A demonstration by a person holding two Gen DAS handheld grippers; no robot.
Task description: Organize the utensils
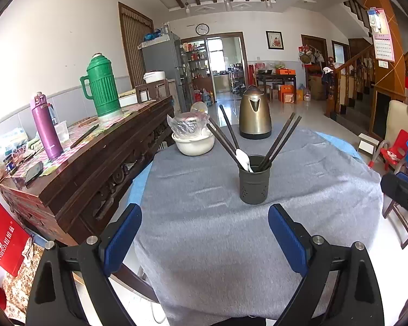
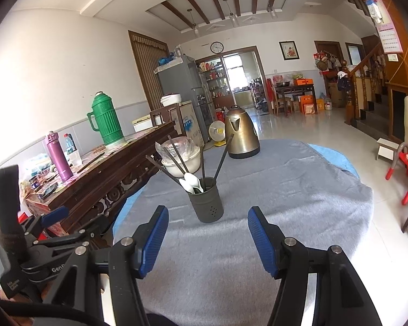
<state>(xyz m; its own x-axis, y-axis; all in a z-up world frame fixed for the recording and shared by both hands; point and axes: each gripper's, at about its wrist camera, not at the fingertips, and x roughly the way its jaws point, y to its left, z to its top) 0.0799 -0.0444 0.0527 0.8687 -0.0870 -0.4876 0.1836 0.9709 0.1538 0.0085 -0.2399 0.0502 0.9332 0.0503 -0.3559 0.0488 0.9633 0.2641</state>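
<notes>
A dark grey utensil holder [image 1: 254, 180] stands upright on the grey tablecloth [image 1: 204, 231]. It holds several dark chopsticks [image 1: 281, 138] fanned out and white spoons [image 1: 243, 157]. It also shows in the right wrist view [image 2: 206, 201] with chopsticks [image 2: 174, 157] and spoons [image 2: 191, 182]. My left gripper [image 1: 205, 220] is open and empty, held back from the holder above the cloth. My right gripper [image 2: 208, 225] is open and empty, just short of the holder. The left gripper also shows in the right wrist view [image 2: 54, 216] at the far left.
A brass kettle [image 1: 255, 114] stands at the table's far side. A white bowl with a plastic-wrapped dish [image 1: 194, 140] sits at the far left. A wooden sideboard [image 1: 81, 163] on the left carries a green thermos [image 1: 103, 87] and a purple flask [image 1: 46, 127]. Red chairs [image 2: 406, 163] stand right.
</notes>
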